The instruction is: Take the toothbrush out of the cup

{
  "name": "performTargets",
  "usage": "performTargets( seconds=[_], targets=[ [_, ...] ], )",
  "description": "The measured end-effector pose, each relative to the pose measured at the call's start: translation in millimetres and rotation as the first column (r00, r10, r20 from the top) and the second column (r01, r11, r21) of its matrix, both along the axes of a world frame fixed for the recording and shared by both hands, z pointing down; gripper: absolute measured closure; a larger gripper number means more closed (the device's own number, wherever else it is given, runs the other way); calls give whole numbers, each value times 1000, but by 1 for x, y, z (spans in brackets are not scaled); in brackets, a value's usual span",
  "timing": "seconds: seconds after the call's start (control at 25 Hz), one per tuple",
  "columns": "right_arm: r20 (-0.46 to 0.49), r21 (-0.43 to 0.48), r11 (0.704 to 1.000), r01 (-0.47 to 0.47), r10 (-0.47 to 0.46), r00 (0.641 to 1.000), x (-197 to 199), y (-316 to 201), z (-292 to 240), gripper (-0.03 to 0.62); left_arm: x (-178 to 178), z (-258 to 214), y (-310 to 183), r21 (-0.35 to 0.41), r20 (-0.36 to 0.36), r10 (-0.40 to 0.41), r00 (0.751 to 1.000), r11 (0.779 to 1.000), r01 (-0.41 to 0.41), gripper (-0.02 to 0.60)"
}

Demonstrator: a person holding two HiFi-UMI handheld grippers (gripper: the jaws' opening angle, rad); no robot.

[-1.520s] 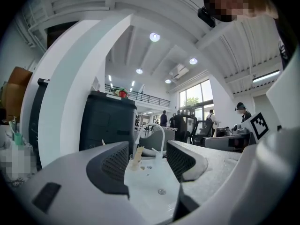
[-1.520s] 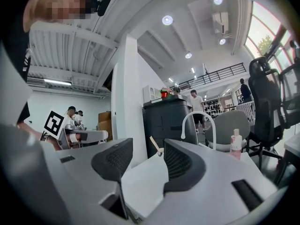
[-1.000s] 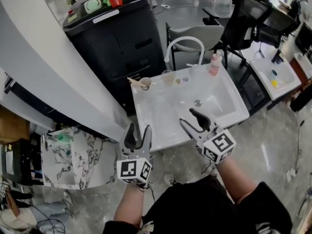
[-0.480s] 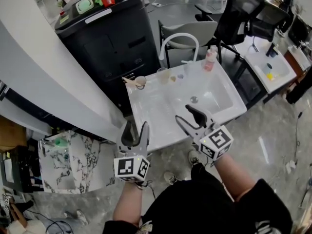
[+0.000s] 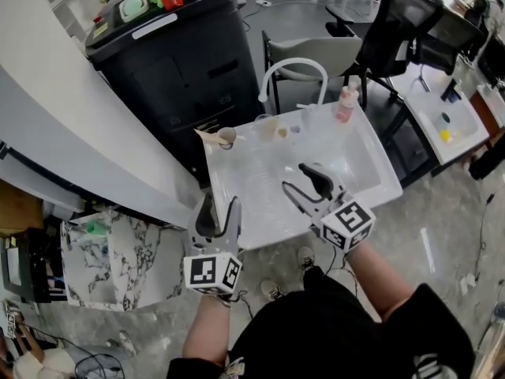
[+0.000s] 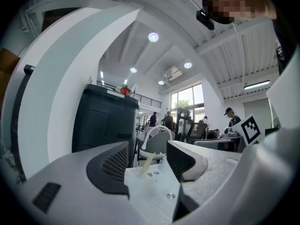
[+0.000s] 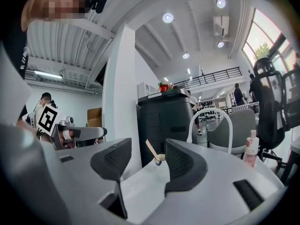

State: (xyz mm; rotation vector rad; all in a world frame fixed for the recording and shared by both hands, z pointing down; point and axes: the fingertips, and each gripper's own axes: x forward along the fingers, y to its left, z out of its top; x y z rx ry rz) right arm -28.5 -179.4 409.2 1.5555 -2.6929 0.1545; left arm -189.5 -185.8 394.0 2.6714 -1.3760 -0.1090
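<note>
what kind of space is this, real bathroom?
Probably an open office or lab hall with a mock washstand, not a bathroom. The white washbasin with its arched faucet stands out on open floor, with a mesh office chair and a big black cabinet just behind.

We have moved both grippers forward, so the left gripper (image 5: 221,208) is now along the left front corner of the sink (image 5: 260,239) and the right gripper (image 5: 299,178) is further over it, its empty jaws just opening wider.
</note>
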Motion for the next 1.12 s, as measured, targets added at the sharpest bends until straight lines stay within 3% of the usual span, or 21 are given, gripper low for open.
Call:
performTargets(
  seconds=[1.12],
  targets=[
    [-62, -71, 987, 141, -146, 987, 55, -145, 50, 359, 56, 25, -57, -50, 24, -126, 992, 991, 127, 347]
  ],
)
